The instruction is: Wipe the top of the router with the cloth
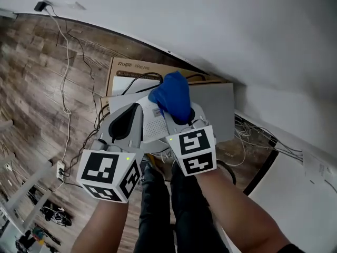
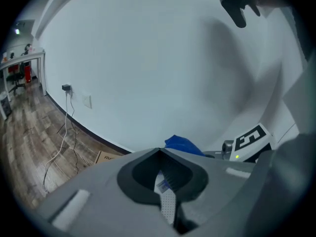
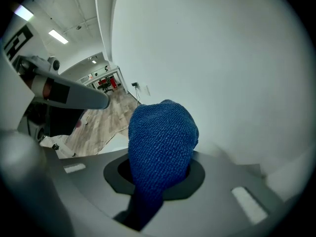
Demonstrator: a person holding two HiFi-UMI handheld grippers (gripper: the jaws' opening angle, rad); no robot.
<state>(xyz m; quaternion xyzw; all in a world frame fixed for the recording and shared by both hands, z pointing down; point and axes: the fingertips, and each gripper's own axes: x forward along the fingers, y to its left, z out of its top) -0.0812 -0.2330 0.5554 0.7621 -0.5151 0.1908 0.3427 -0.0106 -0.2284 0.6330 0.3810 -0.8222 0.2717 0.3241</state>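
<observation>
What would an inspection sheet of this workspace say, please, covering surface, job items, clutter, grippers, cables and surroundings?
Surface: wooden floor; grey panel against a cardboard box.
Job's things: white router under the grippers; blue cloth, bunched.
Clutter: small items at floor's lower left, unclear.
Grippers: left gripper jaws together, empty; right gripper shut on the blue cloth.
Cables: black cable over the box; white cable along the floor.
Surroundings: white wall.

router (image 1: 152,124) on panel (image 1: 218,107) | box (image 1: 129,67) behind | cloth (image 1: 171,93) in right gripper (image 1: 181,121)
</observation>
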